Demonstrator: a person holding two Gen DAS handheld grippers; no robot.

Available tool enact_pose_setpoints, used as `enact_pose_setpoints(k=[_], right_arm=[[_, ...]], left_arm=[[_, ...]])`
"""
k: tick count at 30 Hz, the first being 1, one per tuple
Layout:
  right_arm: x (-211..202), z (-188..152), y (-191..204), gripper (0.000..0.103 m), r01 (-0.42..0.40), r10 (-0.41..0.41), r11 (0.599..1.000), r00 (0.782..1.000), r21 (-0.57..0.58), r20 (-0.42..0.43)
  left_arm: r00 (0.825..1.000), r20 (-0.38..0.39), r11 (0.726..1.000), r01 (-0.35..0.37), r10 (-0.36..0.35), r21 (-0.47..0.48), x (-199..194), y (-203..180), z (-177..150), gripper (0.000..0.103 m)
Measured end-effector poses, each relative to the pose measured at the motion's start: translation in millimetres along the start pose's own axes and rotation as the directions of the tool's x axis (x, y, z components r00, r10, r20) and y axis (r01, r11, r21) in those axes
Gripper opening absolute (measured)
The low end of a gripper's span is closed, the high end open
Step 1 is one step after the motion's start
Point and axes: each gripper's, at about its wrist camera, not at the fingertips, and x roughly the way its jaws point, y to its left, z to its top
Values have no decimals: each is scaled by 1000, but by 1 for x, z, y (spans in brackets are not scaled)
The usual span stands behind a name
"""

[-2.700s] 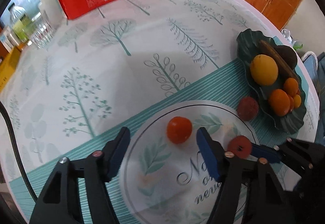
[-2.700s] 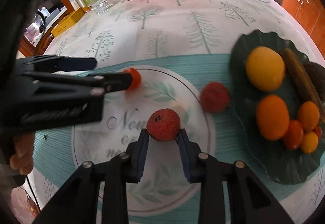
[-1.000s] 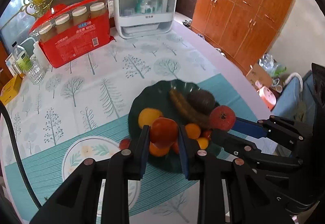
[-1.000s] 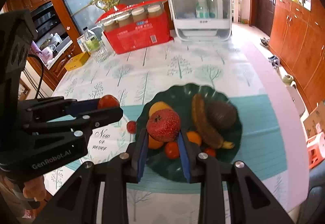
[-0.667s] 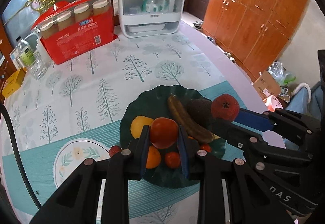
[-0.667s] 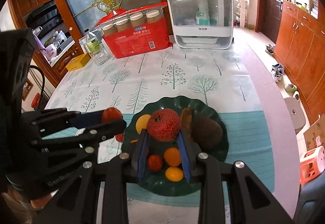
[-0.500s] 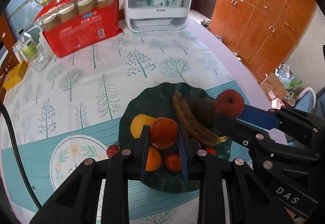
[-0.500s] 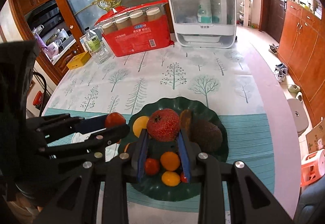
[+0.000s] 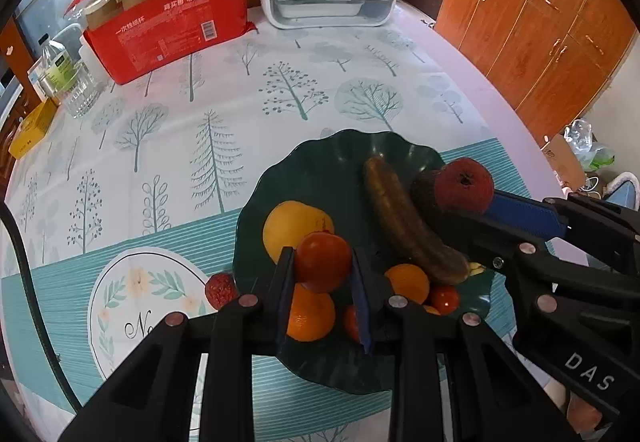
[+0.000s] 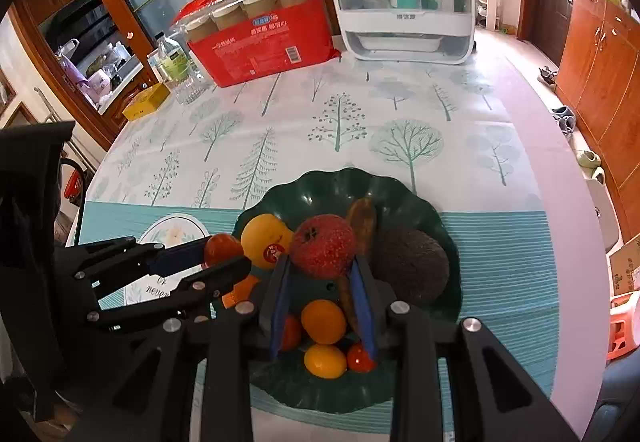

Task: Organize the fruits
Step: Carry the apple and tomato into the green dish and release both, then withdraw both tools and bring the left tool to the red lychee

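Left claw (image 9: 323, 274) pinches a red tomato (image 9: 323, 262), right claw (image 10: 323, 274) a bumpy red fruit (image 10: 323, 246), above the green plate (image 9: 320, 169).

Dark green plate (image 9: 320, 169); red tomato (image 9: 323, 262); at its 2 o'clock, brown banana (image 9: 404, 226); bench cloth (image 9: 240, 101) white with grey-green trees.

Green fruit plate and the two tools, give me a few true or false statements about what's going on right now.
1. The left tool grips a smooth red-orange fruit. True.
2. The right tool is open. False: it is shut on a bumpy red fruit.
3. A small red fruit lies off the green plate, beside its rim. True.
4. The plate holds no fruit. False: a yellow fruit, a brown banana and oranges lie in it.
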Motion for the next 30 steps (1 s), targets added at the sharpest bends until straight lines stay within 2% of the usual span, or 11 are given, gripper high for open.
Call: enact_pose_setpoints(k=[4,6,7,8,9,10,11,15,30], right_arm=[[8,2,3,30,-1,0,1000,1000,-11,-14],[11,3,3,30,-5,4,1000,1000,-11,-21],[13,4,3,30,-8,7,1000,1000,-8,-27],[15,4,2,30,-8,8,1000,999,-5,-32],[16,4,2,31,-9,9,1000,999,-2,-38],[18,4,2,31,-8,8,1000,999,0,-45],[19,4,1,32,-7,7,1000,999,4,-48],[20,3,-2,42,2,-1,1000,999,19,-50],[15,-2,-5,42,6,-3,999,999,54,-53]], left_arm=[[1000,-6,1000,-5,5,-1,3,2,-1,26],[1000,-2,1000,-12,12,-1,4,3,-1,30],[1000,1,1000,-14,14,2,3,3,-1,36],[1000,3,1000,-16,16,4,3,3,-1,49],[1000,6,1000,-22,22,4,3,3,-2,58],[1000,11,1000,-27,27,2,2,4,-3,72],[999,18,999,-35,35,0,2,4,-3,77],[999,18,999,-39,39,-4,1,6,-5,79],[999,22,999,-35,35,-32,-3,14,-9,79]])
